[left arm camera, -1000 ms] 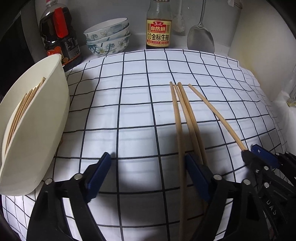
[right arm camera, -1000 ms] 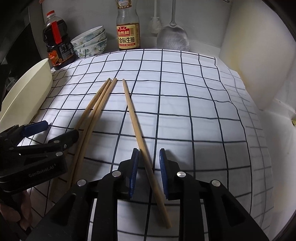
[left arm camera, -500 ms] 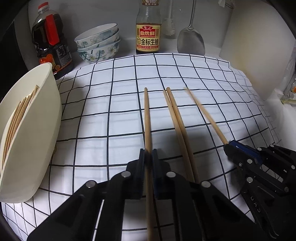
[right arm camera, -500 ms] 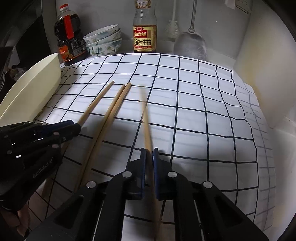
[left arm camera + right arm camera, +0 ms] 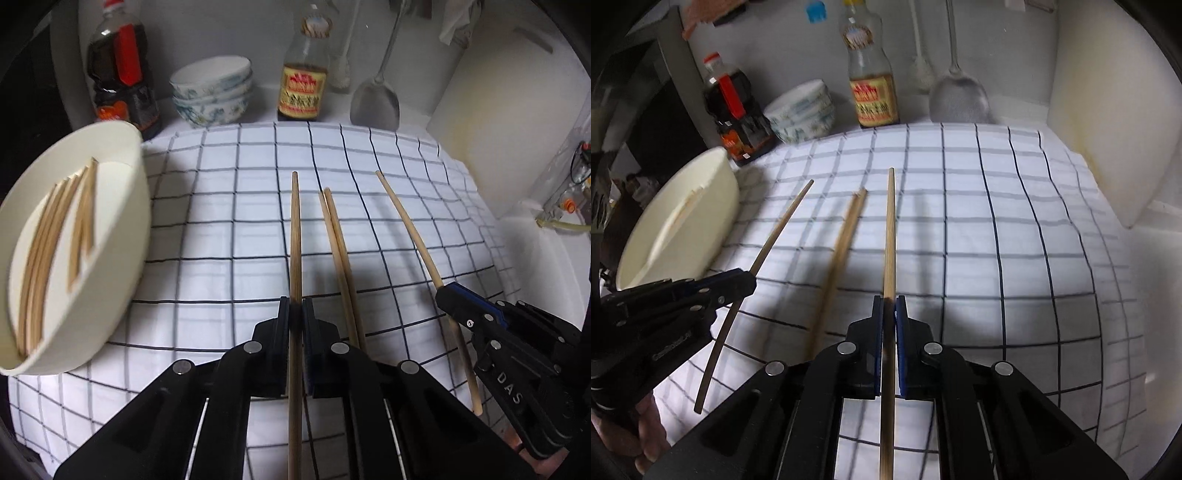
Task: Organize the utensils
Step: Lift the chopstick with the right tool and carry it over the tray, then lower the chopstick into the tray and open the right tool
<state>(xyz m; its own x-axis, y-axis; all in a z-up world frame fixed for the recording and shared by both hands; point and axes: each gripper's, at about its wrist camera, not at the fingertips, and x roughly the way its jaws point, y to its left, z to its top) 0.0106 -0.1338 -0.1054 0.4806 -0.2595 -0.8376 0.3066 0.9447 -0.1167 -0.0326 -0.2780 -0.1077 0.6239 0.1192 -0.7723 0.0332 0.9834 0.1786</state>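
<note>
My left gripper [image 5: 295, 314] is shut on a wooden chopstick [image 5: 295, 236] and holds it above the checked cloth [image 5: 229, 229]. My right gripper [image 5: 888, 306] is shut on another chopstick [image 5: 890, 229], also lifted; it shows at the right of the left wrist view [image 5: 410, 225]. Two chopsticks [image 5: 338, 240] lie side by side on the cloth between the grippers, also in the right wrist view [image 5: 846, 229]. A cream oval bowl [image 5: 122, 236] at the left holds several chopsticks [image 5: 48, 236].
At the back stand a dark sauce bottle [image 5: 123, 77], stacked patterned bowls [image 5: 212, 92], a soy sauce bottle [image 5: 304, 74] and a metal spatula [image 5: 375, 99]. A white board [image 5: 506, 122] leans at the right.
Both grippers closed on a chopstick each and lifted them off the cloth. The views rose and drew back; two chopsticks stayed on the cloth.
</note>
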